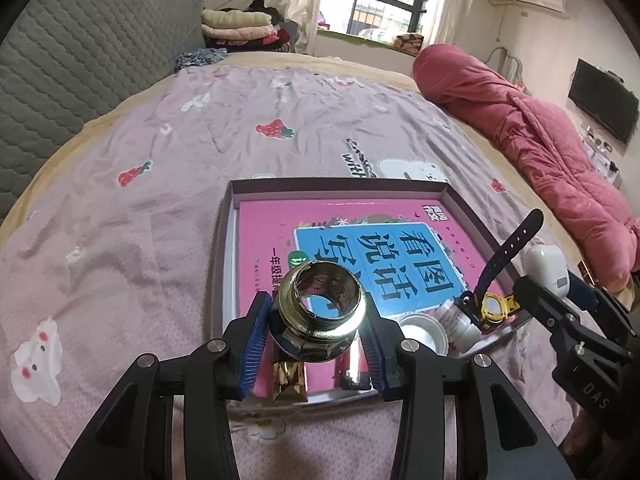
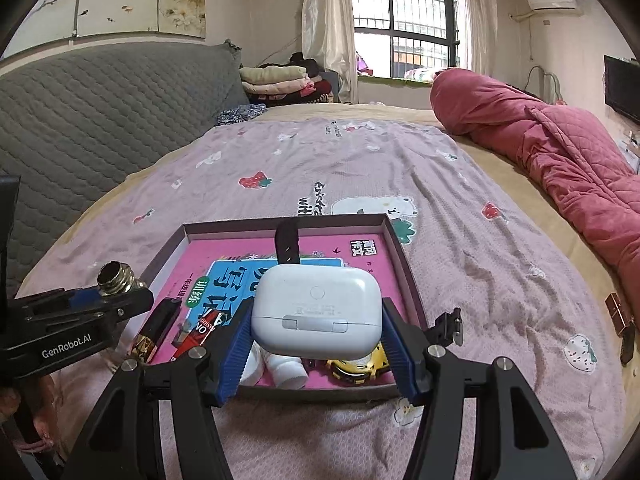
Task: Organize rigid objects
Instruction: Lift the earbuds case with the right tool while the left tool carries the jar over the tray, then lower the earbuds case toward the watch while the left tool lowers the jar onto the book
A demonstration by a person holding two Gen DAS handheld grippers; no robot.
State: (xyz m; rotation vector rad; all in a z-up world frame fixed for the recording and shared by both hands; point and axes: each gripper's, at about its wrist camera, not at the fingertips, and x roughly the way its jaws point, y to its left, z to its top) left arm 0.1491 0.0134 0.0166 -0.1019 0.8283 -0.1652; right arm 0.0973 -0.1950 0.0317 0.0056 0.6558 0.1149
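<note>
The left gripper (image 1: 316, 336) pinches a gold-rimmed glass bottle (image 1: 320, 314) between its blue pads (image 1: 253, 342), holding it above the near edge of a shallow box (image 1: 228, 240) that lies on the bed (image 1: 140, 220). The bottle's open threaded neck faces the left wrist camera. The right gripper (image 2: 316, 344) clamps a white earbud case (image 2: 316, 306) between its own blue pads (image 2: 236, 356), hinge side toward the camera, over the box's near right corner.

Under the two grippers, inside the box, a pink and blue book (image 2: 360, 252) covers the floor. On it at the near edge lie a gold-patterned black lipstick tube (image 2: 154, 332), a red item with white lettering (image 2: 198, 334), a small white bottle on its side (image 2: 286, 368), a round white lid (image 1: 424, 334) and a gold-cased watch (image 1: 494, 308) whose dark strap (image 1: 516, 240) rises toward the far side.

On the bed to the right of the box, near the bed's edge, sits a small copper-coloured object (image 2: 618, 312) with a dark piece just beside it.

Beyond the box the pink printed sheet stretches away. A rolled red quilt (image 2: 540, 148) lies along the right side, a grey quilted headboard (image 2: 100, 112) stands on the left, and folded clothes (image 2: 276, 80) are stacked by the window (image 2: 404, 16).
</note>
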